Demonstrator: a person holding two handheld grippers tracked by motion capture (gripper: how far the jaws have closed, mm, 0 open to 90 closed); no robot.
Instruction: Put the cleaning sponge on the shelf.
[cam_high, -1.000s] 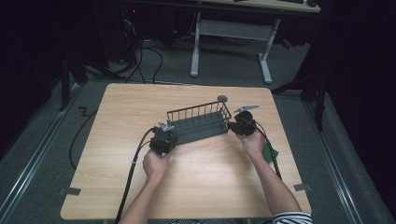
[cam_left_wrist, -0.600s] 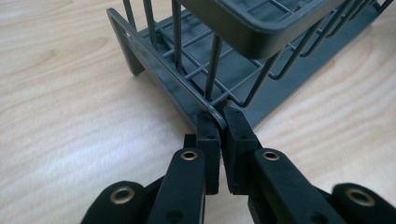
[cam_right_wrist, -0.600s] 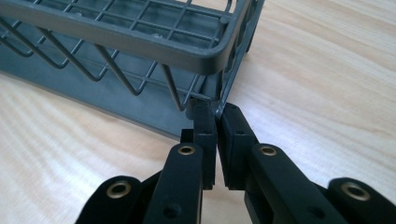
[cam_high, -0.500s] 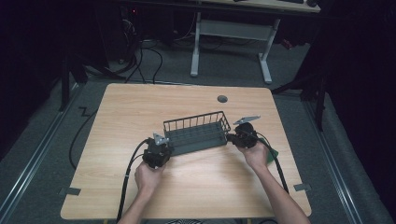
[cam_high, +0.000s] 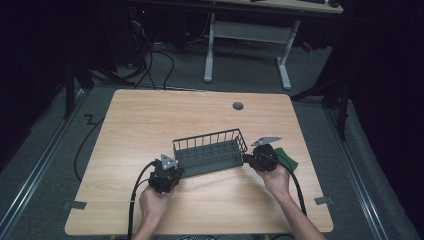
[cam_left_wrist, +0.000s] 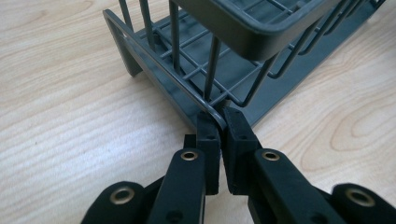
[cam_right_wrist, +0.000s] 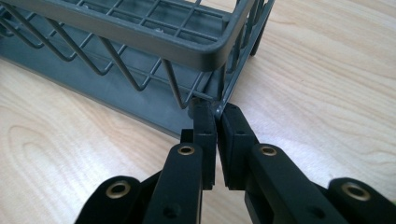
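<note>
A grey wire rack (cam_high: 210, 150) lies lengthwise on the wooden table (cam_high: 150, 115), held at both ends. My left gripper (cam_high: 172, 169) is shut on the rack's near-left bottom corner; in the left gripper view the pads (cam_left_wrist: 210, 135) pinch the base edge of the rack (cam_left_wrist: 196, 70). My right gripper (cam_high: 249, 159) is shut on the right end; in the right gripper view its jaws clamp the corner of the rack (cam_right_wrist: 140, 37) near its base, with one pad (cam_right_wrist: 233, 126) against the wire.
A green cloth (cam_high: 286, 159) lies on the table under my right hand. A round cable hole (cam_high: 238, 106) sits near the far edge. Cables (cam_high: 135, 195) trail from the grippers toward the near edge. A desk frame (cam_high: 250, 45) stands beyond the table.
Both grippers have drawn the rack toward the near side of the table, away from the cable hole. The grips on its two ends are unchanged.
</note>
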